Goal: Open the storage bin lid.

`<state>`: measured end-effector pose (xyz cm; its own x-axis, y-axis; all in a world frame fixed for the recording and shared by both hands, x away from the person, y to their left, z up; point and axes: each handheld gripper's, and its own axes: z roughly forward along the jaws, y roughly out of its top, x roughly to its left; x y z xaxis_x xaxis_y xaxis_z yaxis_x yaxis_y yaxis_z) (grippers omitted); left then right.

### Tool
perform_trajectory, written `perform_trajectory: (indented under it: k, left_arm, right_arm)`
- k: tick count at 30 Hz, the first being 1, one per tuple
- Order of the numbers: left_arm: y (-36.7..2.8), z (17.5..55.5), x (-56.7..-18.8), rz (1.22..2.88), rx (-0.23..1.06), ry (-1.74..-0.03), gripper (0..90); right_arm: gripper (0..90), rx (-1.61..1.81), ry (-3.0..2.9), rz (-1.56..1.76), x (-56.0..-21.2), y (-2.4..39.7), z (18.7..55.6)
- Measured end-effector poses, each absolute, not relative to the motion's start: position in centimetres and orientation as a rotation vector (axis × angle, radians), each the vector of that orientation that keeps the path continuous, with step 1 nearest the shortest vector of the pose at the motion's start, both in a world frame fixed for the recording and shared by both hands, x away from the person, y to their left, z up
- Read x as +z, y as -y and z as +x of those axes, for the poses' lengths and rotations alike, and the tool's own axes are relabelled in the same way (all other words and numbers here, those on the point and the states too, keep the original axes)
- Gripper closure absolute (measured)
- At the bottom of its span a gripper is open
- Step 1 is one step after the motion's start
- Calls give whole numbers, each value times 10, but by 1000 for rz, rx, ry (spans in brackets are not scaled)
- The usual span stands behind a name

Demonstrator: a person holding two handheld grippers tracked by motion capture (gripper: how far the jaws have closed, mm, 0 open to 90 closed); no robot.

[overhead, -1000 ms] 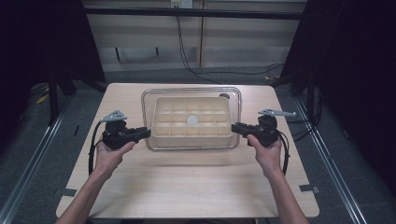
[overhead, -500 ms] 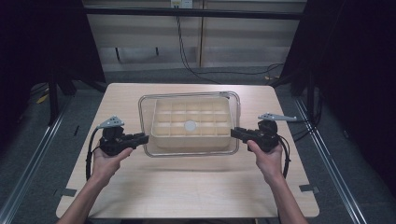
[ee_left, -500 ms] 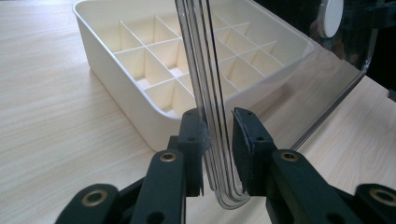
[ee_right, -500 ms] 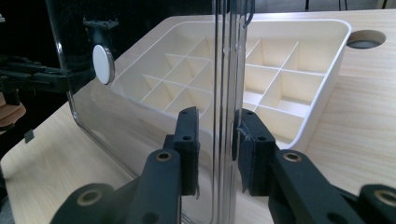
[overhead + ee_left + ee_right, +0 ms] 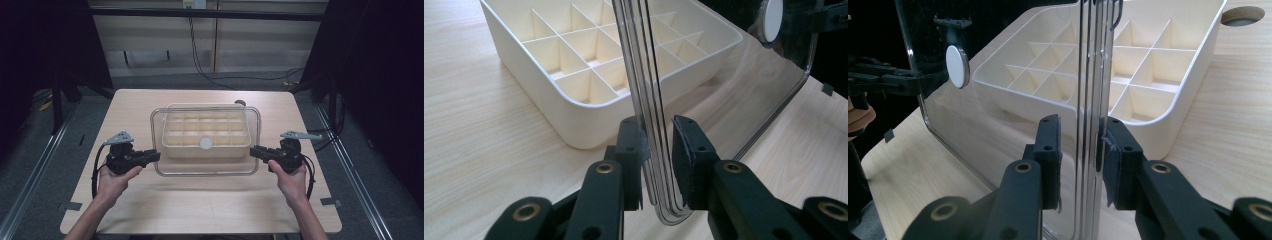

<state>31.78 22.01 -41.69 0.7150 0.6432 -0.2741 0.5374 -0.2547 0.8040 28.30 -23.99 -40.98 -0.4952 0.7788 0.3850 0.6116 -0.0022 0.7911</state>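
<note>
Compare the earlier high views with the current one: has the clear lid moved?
Yes. The clear lid, held by the left gripper and right gripper, has come toward the table's near edge, partly off the tray.

Lid: my clear plastic lid (image 5: 205,172) with its white round knob (image 5: 205,143), held level above the box by both short edges.
Box: cream compartment box (image 5: 172,150), open, mid-table, partly under my lid.

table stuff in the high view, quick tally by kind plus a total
Clear lid, held between the left gripper and the right gripper: 1
Cream divided box: 1
White round knob on the lid: 1
Grippers: 2
Total: 5
</note>
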Motion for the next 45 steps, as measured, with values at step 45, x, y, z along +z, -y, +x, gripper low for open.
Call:
perform_trajectory:
  k: [45]
  left_arm:
    - [-237,260,-437,1986,50,-941,749]
  right_arm:
    - [736,1470,-2232,1544,-437,227,222]
